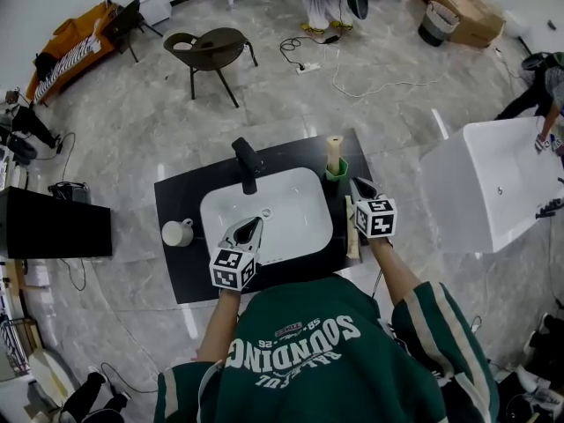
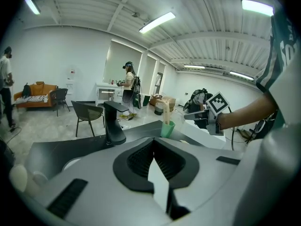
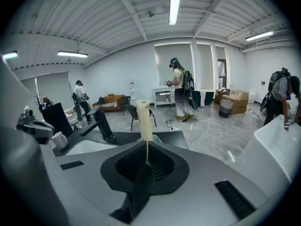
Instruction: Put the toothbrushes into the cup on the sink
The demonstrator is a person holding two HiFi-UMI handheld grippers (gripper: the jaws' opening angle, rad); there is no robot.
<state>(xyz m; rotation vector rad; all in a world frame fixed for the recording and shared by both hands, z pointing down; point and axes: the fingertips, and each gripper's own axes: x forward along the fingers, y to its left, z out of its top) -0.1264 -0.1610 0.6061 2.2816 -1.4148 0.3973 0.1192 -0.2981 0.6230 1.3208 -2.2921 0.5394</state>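
A black faucet [image 1: 248, 161] and a white mug [image 1: 177, 233] are set beside the basin [image 1: 295, 203], neither blocking the green cup [image 1: 336, 173]. One toothbrush [image 1: 334, 151] is stood upright in that cup, just ahead of the right gripper [image 1: 359, 186] — jaws clenched, empty. A second toothbrush [image 1: 352, 232] is laid on the counter beside that gripper; the left gripper [image 1: 259, 222] — also clenched empty — is held over the basin

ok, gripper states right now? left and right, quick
Left gripper: closed, nothing seen in it.
Right gripper: closed. A thin green sliver shows in the slit, probably the green cup behind, so no clear hold.
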